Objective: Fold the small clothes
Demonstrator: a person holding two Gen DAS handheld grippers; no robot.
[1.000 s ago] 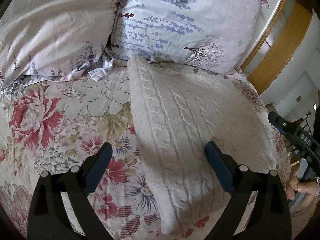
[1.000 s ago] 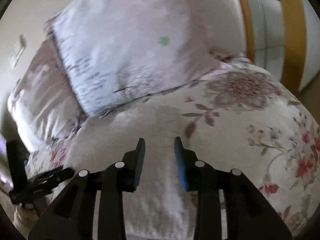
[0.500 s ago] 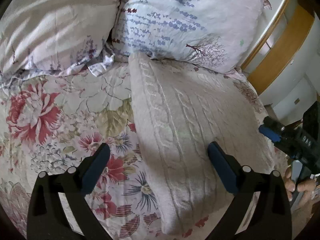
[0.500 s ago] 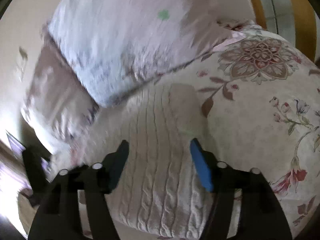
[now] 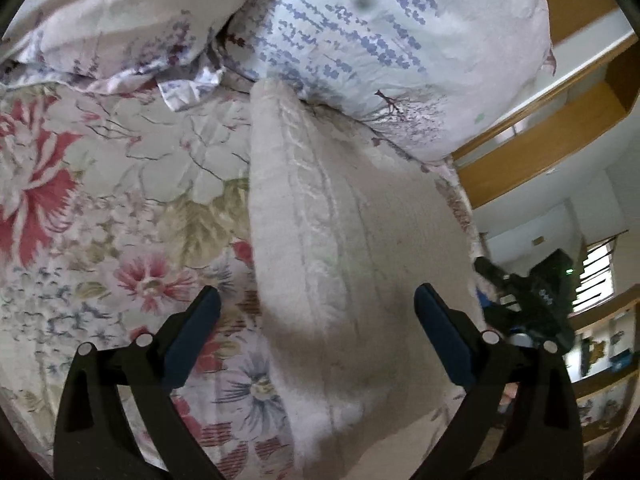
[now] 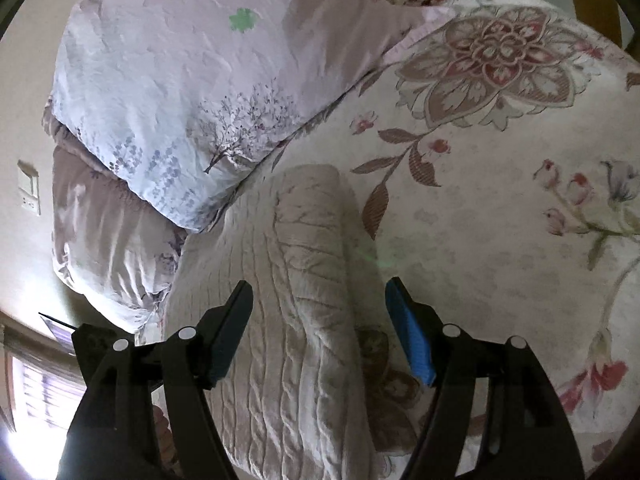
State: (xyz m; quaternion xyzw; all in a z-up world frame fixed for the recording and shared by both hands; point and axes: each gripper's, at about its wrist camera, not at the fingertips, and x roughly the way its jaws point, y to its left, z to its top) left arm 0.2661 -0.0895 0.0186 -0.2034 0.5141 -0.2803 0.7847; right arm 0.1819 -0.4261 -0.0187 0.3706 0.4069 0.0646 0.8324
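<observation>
- The right gripper (image 6: 320,328), its jaws just spread apart and empty, is held over the folded cable-knit sweater (image 6: 296,320).
- The left gripper (image 5: 316,336) is likewise held wide, grasping nothing.
- The sweater is laid on the floral bedspread (image 5: 100,200), touching a pillow (image 5: 400,40).
- A shallow pinch could catch one layer only, so the fold might be undone.
</observation>
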